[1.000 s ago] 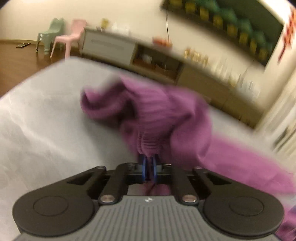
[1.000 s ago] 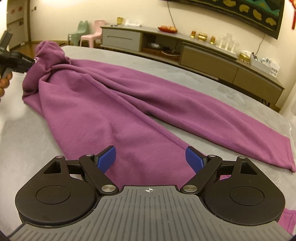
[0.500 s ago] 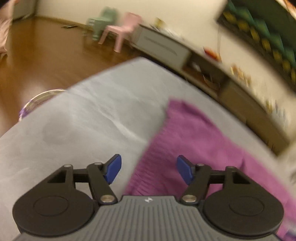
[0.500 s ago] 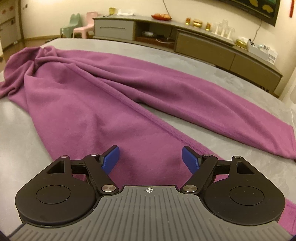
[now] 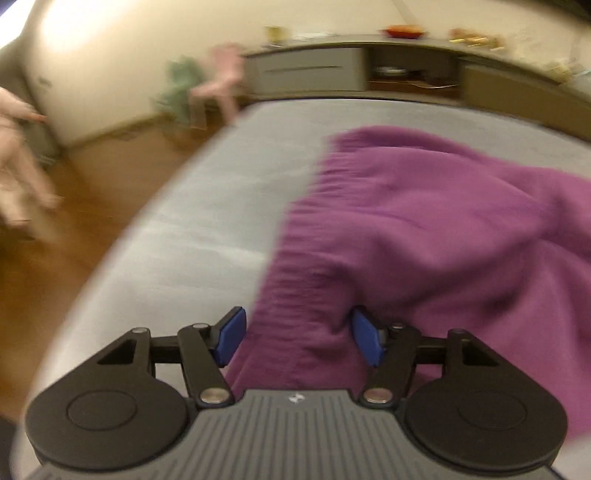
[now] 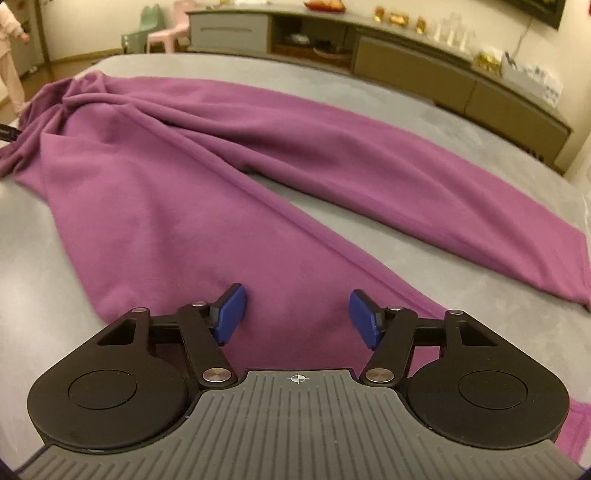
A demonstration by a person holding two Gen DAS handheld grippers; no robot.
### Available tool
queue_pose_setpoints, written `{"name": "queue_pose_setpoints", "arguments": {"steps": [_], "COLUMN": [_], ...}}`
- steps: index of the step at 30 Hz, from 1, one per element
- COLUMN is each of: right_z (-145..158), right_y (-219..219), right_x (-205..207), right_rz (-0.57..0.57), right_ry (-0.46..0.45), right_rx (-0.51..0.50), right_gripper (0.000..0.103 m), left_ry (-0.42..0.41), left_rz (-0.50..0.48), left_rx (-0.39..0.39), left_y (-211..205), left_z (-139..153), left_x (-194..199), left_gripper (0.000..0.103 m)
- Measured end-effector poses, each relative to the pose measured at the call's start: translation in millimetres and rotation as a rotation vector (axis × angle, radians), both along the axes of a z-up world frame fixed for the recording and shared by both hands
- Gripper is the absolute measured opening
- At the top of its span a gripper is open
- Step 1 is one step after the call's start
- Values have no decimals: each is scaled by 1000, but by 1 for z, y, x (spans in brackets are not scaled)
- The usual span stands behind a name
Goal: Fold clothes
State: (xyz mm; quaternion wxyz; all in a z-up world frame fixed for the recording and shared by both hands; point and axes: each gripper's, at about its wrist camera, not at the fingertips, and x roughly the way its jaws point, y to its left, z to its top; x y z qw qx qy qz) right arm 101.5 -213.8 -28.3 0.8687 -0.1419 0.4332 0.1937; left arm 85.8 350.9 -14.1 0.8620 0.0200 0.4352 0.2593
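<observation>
Trousers: we see purple trousers point(image 6: 229, 155) spread across the grey bed point(image 6: 461, 122), both legs stretched out towards the right, the waist end bunched at the left edge.
Waistband: in the left wrist view the ribbed waistband point(image 5: 295, 236) runs away from the camera along the bed; this view is blurred.
Left gripper: our left gripper point(image 5: 297, 338) has its jaws spread wide, the waistband lying between the blue pads point(image 5: 231, 334), nothing pinched.
Right gripper: our right gripper point(image 6: 297, 319) is also wide apart, low over the near trouser leg point(image 6: 177, 236), clamping nothing.
Background: a long cabinet point(image 6: 406, 59) stands along the wall, with a pink chair point(image 6: 170, 33) and a green chair point(image 6: 142, 29) at its left.
</observation>
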Motion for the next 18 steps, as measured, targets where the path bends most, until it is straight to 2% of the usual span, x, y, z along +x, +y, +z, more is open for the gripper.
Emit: {"name": "queue_pose_setpoints", "arguments": {"steps": [3, 6, 8, 10, 11, 12, 14, 16, 18], "right_z": [1, 3, 4, 13, 24, 34, 49, 51, 40], "right_y": [-28, -56, -70, -71, -75, -80, -99, -120, -141], "right_x": [2, 4, 3, -8, -17, -24, -38, -45, -44], "right_rz": [-56, -111, -141, -134, -138, -155, -223, -314, -412], "right_ry": [31, 65, 84, 78, 54, 25, -29, -53, -22], "right_rx": [1, 7, 10, 43, 96, 153, 238, 210, 153], "right_gripper": [62, 63, 63, 61, 60, 62, 67, 68, 65], "left_ry": [-15, 10, 22, -17, -47, -87, -152, -171, -144], "left_rz": [49, 31, 4, -28, -46, -67, -119, -172, -221], "left_rx": [-42, 8, 32, 69, 75, 51, -57, -170, -245], "left_y": [17, 8, -2, -18, -25, -29, -32, -35, -39], "left_z": [2, 5, 8, 21, 29, 39, 48, 50, 41], "left_x": [-4, -5, -3, -8, -12, -19, -25, -25, -16], "left_gripper": [65, 67, 63, 61, 61, 60, 60, 60, 60]}}
